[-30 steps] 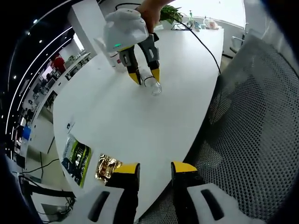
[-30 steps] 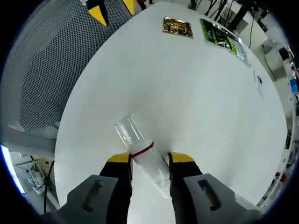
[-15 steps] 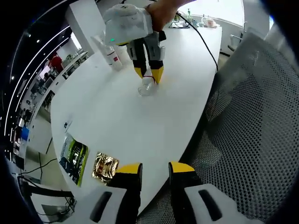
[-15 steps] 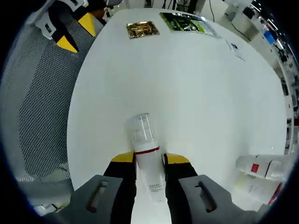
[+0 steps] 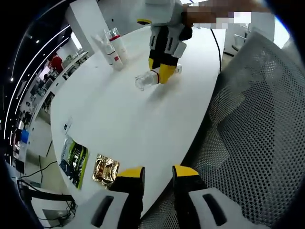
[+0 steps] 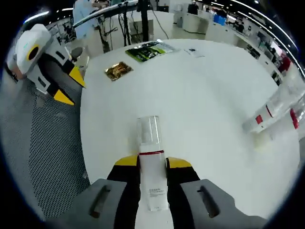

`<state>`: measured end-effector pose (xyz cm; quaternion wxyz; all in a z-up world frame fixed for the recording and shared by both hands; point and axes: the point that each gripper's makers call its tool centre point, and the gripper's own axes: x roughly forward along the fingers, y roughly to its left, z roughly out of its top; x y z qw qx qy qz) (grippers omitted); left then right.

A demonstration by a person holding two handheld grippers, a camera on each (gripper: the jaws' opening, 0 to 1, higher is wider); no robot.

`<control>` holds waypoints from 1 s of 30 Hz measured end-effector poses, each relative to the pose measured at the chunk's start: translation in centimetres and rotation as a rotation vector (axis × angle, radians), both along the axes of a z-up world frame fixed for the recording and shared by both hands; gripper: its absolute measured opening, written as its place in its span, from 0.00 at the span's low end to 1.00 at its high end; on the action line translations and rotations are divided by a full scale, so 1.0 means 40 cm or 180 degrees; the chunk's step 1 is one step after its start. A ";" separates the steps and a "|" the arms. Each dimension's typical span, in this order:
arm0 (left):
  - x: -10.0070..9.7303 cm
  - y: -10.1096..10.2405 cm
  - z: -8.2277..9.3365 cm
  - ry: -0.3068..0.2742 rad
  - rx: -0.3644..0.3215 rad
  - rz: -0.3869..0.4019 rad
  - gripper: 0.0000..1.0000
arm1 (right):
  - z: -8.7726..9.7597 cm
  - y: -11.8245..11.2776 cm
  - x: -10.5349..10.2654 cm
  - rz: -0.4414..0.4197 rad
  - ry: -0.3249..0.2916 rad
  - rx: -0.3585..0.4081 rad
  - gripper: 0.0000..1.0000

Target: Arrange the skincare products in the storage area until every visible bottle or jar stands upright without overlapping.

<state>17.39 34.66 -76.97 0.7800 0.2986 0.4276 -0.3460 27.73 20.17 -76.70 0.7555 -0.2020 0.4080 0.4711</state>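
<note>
Lifted off the counter (image 6: 200, 100) since a second earlier, the clear-capped bottle (image 6: 151, 162) sat clamped in the right hand-held gripper (image 6: 147, 162), far from two upright bottles (image 5: 112, 47). Left hand-held gripper (image 5: 158, 172) stayed open, empty. A loose clamp could let it slip.

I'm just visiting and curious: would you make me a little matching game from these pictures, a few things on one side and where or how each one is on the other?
Things:
1. white bottle with the clear cap
2. gold foil packet
3. green leaflet
4. left gripper

Places or states:
A. lying flat on the white table, farthest from the right gripper
B. clamped between the right gripper's jaws
C. holding nothing, at the table's edge
D. lying flat beside the green leaflet

Pairs: 1-B, 2-D, 3-A, 4-C
</note>
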 end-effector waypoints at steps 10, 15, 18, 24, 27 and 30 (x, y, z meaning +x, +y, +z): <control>0.018 0.004 0.011 -0.0094 -0.0060 0.0102 0.27 | 0.164 0.018 -0.032 -0.0996 0.0150 0.1337 0.18; 0.019 0.005 0.011 -0.0102 -0.0037 0.0098 0.27 | 0.247 0.027 -0.059 -0.1223 0.0140 0.1829 0.18; 0.018 -0.009 0.018 -0.0101 -0.0144 0.0099 0.28 | 0.263 0.012 -0.068 -0.1418 0.0010 0.1899 0.18; 0.039 -0.043 0.063 -0.0269 -0.0528 0.0181 0.30 | 0.300 0.014 -0.125 -0.1346 -0.0160 0.2099 0.19; 0.053 -0.077 0.111 -0.0427 -0.0866 0.0208 0.30 | 0.310 0.018 -0.133 -0.1314 -0.0155 0.2160 0.19; 0.034 -0.098 0.116 -0.0430 -0.0915 0.0022 0.30 | 0.320 0.016 -0.130 -0.1302 -0.0188 0.2252 0.19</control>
